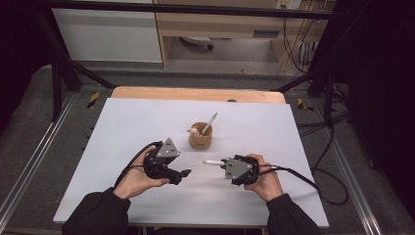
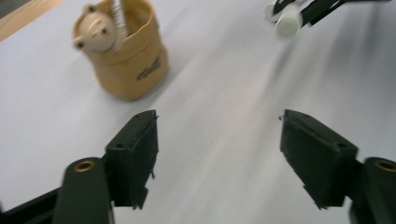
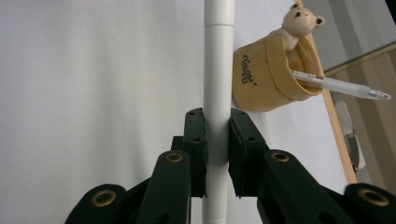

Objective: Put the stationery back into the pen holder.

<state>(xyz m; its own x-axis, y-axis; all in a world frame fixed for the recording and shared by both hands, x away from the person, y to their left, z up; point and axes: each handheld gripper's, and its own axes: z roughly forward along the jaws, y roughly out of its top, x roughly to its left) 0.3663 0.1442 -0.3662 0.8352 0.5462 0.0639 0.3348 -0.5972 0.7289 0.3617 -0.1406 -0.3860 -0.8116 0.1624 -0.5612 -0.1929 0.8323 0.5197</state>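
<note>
L gripper jaws wide apart, nothing between; R gripper clamped, both hands low, facing inward

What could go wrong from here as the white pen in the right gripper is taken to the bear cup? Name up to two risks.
1. The right gripper pinches the white pen partway along its shaft, so a knock against the cup's rim could make it pivot or slip.
2. The bear cup stands free, with the left gripper open and apart from it; a push from the pen, or against the pen already inside, might tip it.
</note>
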